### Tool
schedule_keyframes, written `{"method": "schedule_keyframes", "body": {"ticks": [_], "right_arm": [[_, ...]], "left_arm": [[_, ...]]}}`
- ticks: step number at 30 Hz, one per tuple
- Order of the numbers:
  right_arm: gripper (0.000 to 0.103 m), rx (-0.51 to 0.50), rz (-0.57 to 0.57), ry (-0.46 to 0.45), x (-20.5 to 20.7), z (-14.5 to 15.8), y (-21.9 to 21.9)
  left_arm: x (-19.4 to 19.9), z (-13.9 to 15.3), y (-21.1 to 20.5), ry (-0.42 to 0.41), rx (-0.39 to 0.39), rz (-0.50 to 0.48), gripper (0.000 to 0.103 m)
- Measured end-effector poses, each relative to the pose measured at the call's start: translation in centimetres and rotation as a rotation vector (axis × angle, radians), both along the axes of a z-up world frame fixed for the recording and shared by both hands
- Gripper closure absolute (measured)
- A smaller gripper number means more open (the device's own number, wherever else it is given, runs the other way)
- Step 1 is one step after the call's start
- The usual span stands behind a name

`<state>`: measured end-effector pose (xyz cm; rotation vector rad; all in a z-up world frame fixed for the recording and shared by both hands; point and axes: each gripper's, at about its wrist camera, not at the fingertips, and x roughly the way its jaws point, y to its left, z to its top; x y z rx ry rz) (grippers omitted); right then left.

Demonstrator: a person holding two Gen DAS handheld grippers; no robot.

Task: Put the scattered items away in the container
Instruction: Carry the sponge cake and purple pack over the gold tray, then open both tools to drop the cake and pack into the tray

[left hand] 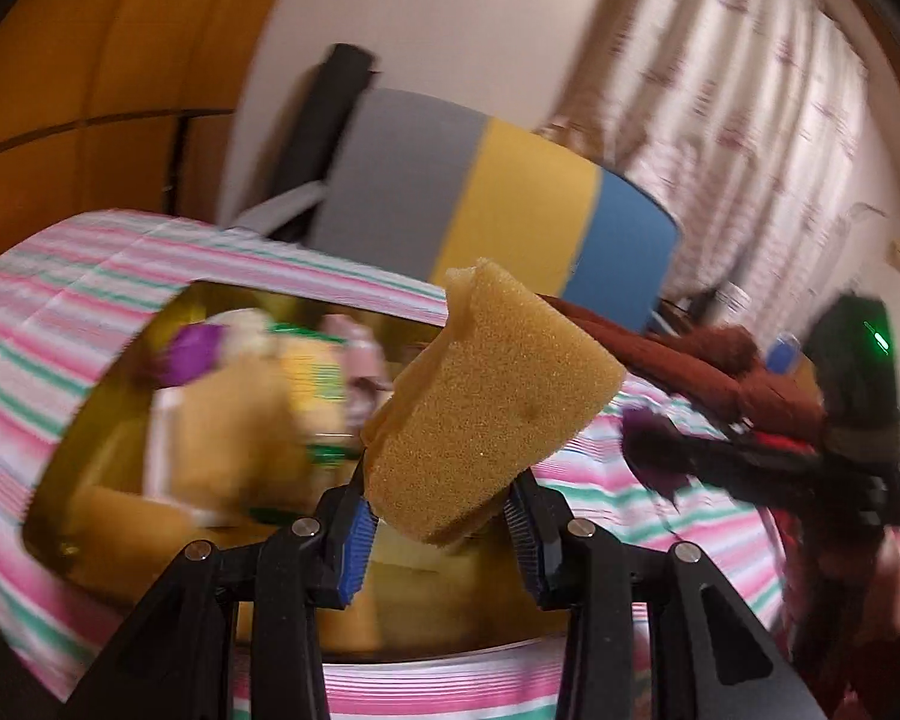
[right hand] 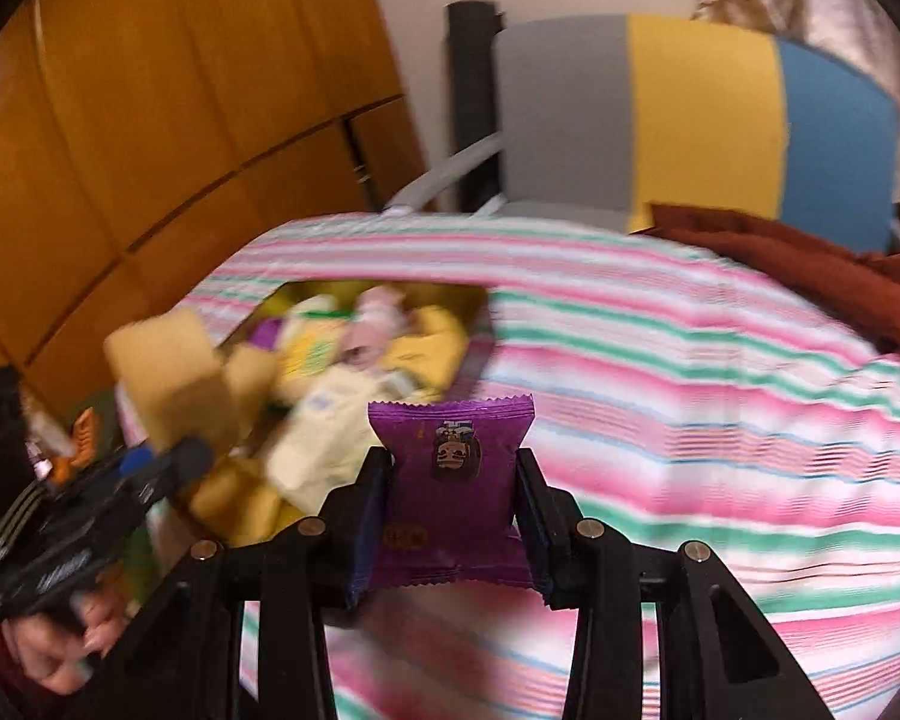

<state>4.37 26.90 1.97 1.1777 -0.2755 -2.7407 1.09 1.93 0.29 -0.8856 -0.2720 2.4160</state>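
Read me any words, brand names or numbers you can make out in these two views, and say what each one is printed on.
No text can be read.
Purple snack packet in the right gripper: a cartoon figure and a dark mark below it, too small to read.
Packets in the yellow container: green print, too blurred.
Sponge in the left gripper: no print.

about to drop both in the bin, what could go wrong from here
The left gripper pinches only the lower end of the yellow sponge, so it may spring out short of the container. The right gripper holds a slick purple snack packet above the striped cloth, beside the container; released here, it misses.
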Motion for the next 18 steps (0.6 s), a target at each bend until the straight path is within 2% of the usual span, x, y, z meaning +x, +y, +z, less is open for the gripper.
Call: {"method": "schedule_keyframes", "body": {"ticks": [4, 7, 12, 14, 18], "right_arm": [[0.062, -0.004, 0.073, -0.02, -0.6, -0.9, -3.9], [0.062, -0.009, 0.11, -0.039, -1.2, -1.6, -6.2], [0.061, -0.01, 0.136, -0.066, -1.8, -2.5, -8.1], [0.06, -0.009, 0.142, -0.082, -2.0, -3.0, -8.6], [0.059, -0.02, 0.133, -0.114, -2.1, -4.1, -8.9]], "left_arm": [[-1.8, -1.2, -2.0, -0.045, -0.019, 0.041, 0.064], [-2.7, -1.9, -2.5, -0.075, -0.029, 0.027, 0.064], [-2.9, -2.4, -1.1, -0.087, -0.08, -0.023, 0.061], [-2.8, -2.7, -0.7, -0.098, -0.087, -0.046, 0.057], [-2.6, -3.2, -0.9, -0.129, -0.091, -0.03, 0.052]]}}
